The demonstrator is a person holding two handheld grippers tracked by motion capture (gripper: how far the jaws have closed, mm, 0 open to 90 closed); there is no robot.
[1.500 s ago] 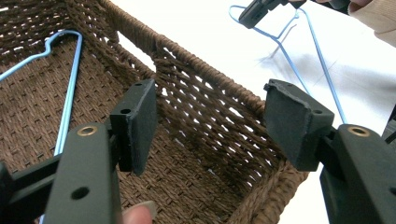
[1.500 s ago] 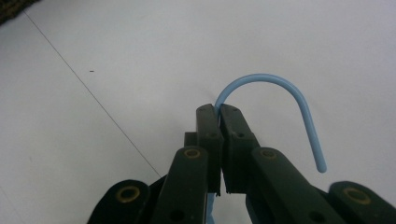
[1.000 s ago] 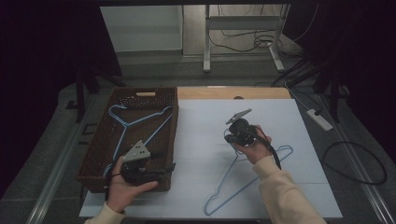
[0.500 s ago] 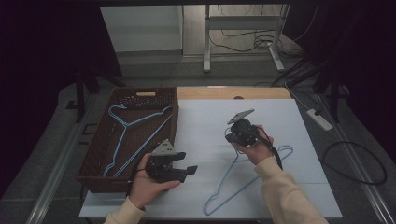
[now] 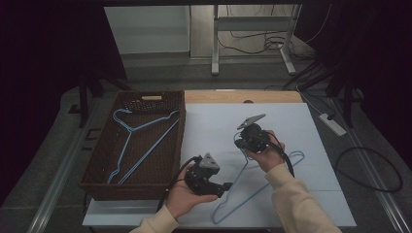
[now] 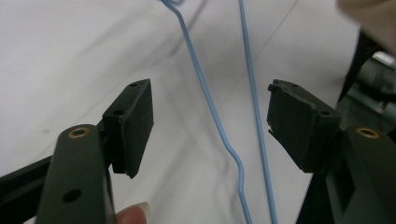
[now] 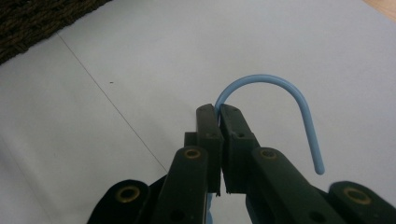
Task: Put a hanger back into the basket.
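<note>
A blue wire hanger (image 5: 297,155) lies on the white sheet (image 5: 214,126) in the high view. My right gripper (image 5: 239,143) is shut on its neck, just below the hook. In the right gripper view the jaws (image 7: 218,111) pinch the wire where the curved hook (image 7: 280,81) begins. My left gripper (image 5: 226,186) sits low at the hanger's left side, open and pointing right. In the left gripper view its pads (image 6: 135,121) stand wide apart, two wires of the hanger (image 6: 205,98) run past between them, and nothing is gripped.
A brown woven basket (image 5: 97,187) stands at the left and holds a second blue hanger (image 5: 128,141). A bare wooden strip (image 5: 272,96) edges the table's far side. A power strip (image 5: 333,124) and cables (image 5: 369,170) lie on the floor to the right.
My left hand has carried its gripper from the basket's front right corner to the right, onto the white sheet beside the hanger. The right gripper and the hanger have stayed put.
</note>
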